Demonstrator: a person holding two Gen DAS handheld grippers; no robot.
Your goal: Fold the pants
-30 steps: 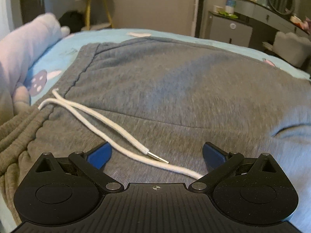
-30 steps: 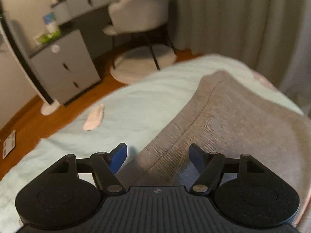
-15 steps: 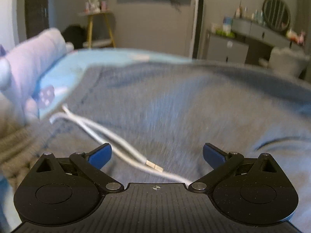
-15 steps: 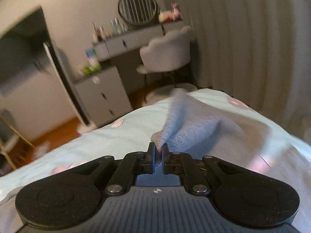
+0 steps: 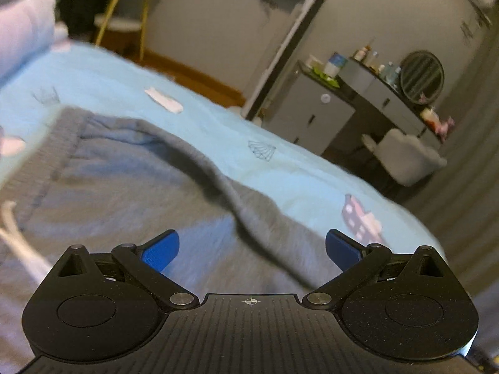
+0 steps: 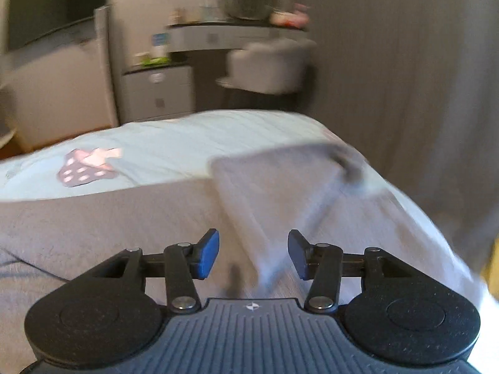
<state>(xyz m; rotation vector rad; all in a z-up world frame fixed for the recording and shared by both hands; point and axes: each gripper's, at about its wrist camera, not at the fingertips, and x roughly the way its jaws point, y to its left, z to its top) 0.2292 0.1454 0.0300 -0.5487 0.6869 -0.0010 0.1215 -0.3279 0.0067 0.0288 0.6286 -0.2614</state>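
Observation:
Grey sweatpants [image 5: 131,187] lie spread on the light blue bed sheet [image 5: 280,168], their ribbed waistband [image 5: 46,162] and white drawstring [image 5: 12,237] at the left edge of the left wrist view. My left gripper [image 5: 252,251] hovers above them, open and with nothing between its fingers. In the right wrist view a paler pant leg end [image 6: 280,193] lies folded over the grey pants [image 6: 93,224]. My right gripper [image 6: 252,254] is just behind it, jaws opening. The corner of that fold reaches between the fingers, but the pads are off it.
A pale pillow [image 5: 25,31] lies at the bed's far left. Beyond the bed stand a grey cabinet [image 5: 312,115], a dressing table with a round mirror [image 5: 421,76] and a padded chair [image 6: 268,65]. Curtains [image 6: 405,78] hang close on the right.
The right gripper closed on the leg end, carried it across over the pants, and its jaws have now parted. The left gripper rose and swung right, so the drawstring slid to the left edge.

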